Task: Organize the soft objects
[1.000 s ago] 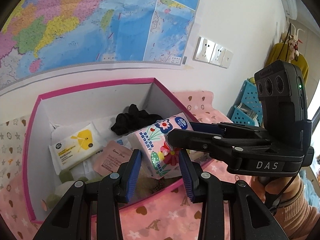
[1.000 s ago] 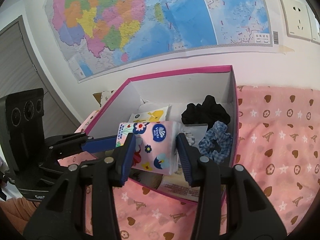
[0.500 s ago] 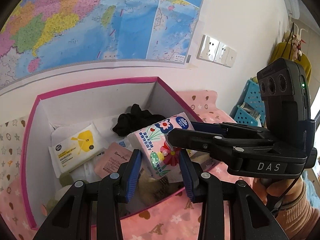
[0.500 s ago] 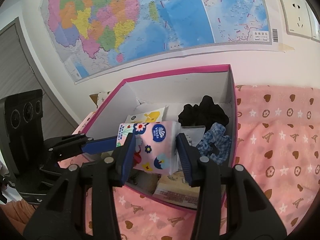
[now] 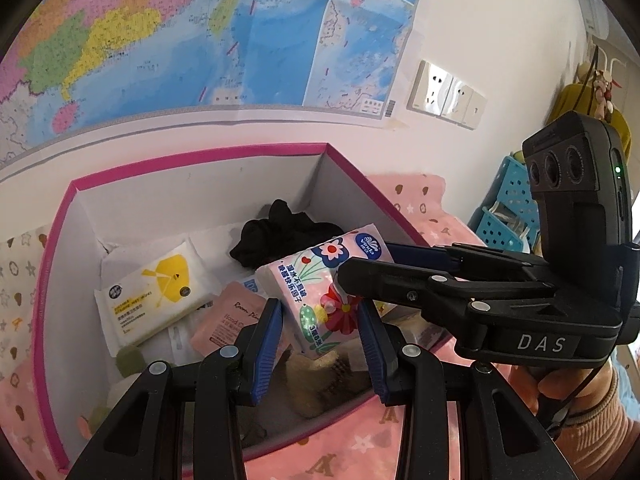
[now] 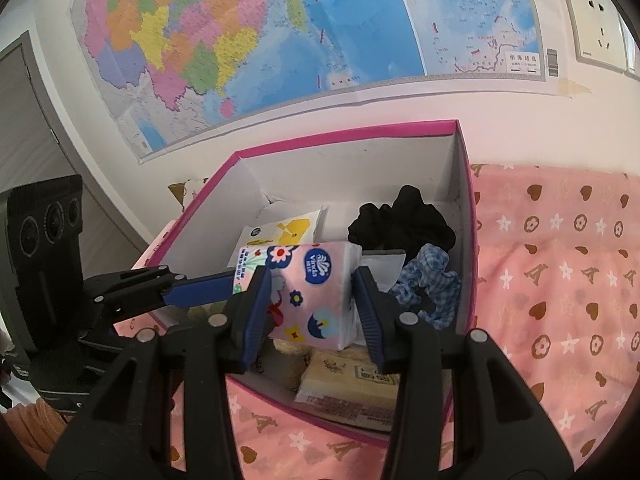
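A pink flowered tissue pack [image 5: 324, 284] hangs over the pink-rimmed white box [image 5: 192, 158]. My right gripper [image 6: 310, 304] is shut on the tissue pack [image 6: 308, 292], its fingers coming in from the right in the left wrist view. My left gripper [image 5: 320, 322] straddles the pack's near end, fingers a little apart from it, open. Inside the box lie a white and yellow wipes pack [image 5: 154, 296], a black scrunchie [image 5: 288, 232], a blue checked scrunchie [image 6: 430, 284] and a pink sachet [image 5: 228, 320].
The box [image 6: 352, 138] stands on a pink patterned cloth [image 6: 560, 280] against a wall with a map [image 6: 280, 40]. A beige packet [image 6: 352, 388] lies at the box's near side. Blue baskets [image 5: 508, 208] stand at the right.
Both grippers and the tissue pack have moved slightly forward over the box. The grip has not changed.
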The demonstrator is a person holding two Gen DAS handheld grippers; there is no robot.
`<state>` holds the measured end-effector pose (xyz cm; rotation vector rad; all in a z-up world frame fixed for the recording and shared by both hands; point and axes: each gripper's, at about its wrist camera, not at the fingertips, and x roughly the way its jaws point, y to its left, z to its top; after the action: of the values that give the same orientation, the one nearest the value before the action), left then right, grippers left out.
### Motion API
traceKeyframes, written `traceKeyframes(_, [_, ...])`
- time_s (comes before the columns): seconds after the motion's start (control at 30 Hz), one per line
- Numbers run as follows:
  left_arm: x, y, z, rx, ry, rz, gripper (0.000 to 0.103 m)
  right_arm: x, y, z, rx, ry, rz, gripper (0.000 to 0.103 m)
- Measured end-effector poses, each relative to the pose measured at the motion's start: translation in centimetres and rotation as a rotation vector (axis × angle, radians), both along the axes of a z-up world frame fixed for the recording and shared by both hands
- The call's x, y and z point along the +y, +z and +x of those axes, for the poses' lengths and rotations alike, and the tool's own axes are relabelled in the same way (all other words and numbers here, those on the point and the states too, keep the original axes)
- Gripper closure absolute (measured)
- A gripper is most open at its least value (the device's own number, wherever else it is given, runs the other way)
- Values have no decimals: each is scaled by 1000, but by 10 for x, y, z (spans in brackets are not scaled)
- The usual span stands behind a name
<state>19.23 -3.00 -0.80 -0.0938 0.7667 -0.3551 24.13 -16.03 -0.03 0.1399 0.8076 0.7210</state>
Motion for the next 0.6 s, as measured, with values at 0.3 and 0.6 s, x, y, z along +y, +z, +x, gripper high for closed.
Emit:
traceKeyframes(0.3, [9,-18,17,73,36,-26,54,0,-2,-2,-21,-34,-30,56])
traceKeyframes(0.6, [22,-8,-26,-31,93,22,19,-9,4,-37,-77,-29,-39,42])
